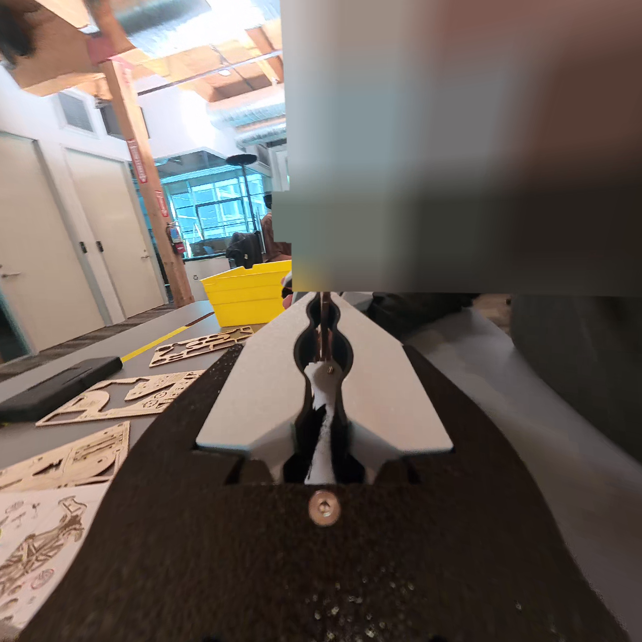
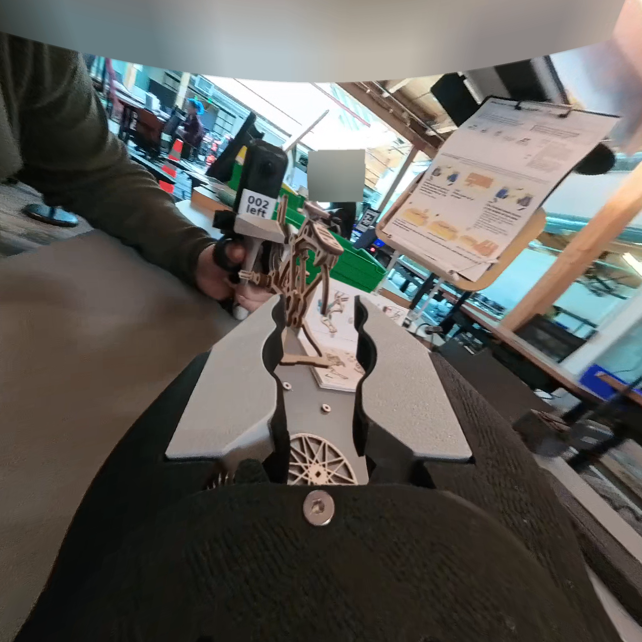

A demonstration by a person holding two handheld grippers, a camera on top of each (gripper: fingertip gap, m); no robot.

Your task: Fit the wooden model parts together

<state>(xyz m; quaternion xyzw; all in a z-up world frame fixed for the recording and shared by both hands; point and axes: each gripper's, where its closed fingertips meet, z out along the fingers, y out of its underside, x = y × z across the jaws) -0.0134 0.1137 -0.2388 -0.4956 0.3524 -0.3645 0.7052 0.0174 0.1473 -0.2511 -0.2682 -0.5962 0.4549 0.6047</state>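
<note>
In the right wrist view the wooden model (image 2: 298,264), a brown openwork frame, stands upright just past my fingertips. My left gripper (image 2: 267,253), held by a person's hand (image 2: 215,274), grips it from the left. My right gripper (image 2: 318,305) is open, its fingers either side of the model's lower end, which is close to the left finger. A pale spoked wooden wheel (image 2: 321,462) lies on the grey table between the finger bases. In the left wrist view my left gripper (image 1: 323,302) is shut on a thin wooden part (image 1: 324,330) seen edge-on.
Punched-out wooden part sheets (image 1: 114,399) (image 1: 205,344) (image 1: 69,458), a printed drawing sheet (image 1: 38,542) and a black case (image 1: 59,385) lie on the table to the left. A yellow bin (image 1: 248,295) stands behind. A clipboard with instructions (image 2: 486,194), green bins (image 2: 351,267) and a booklet (image 2: 337,347) are ahead on the right. About 6 cm separates my left fingertips from my right.
</note>
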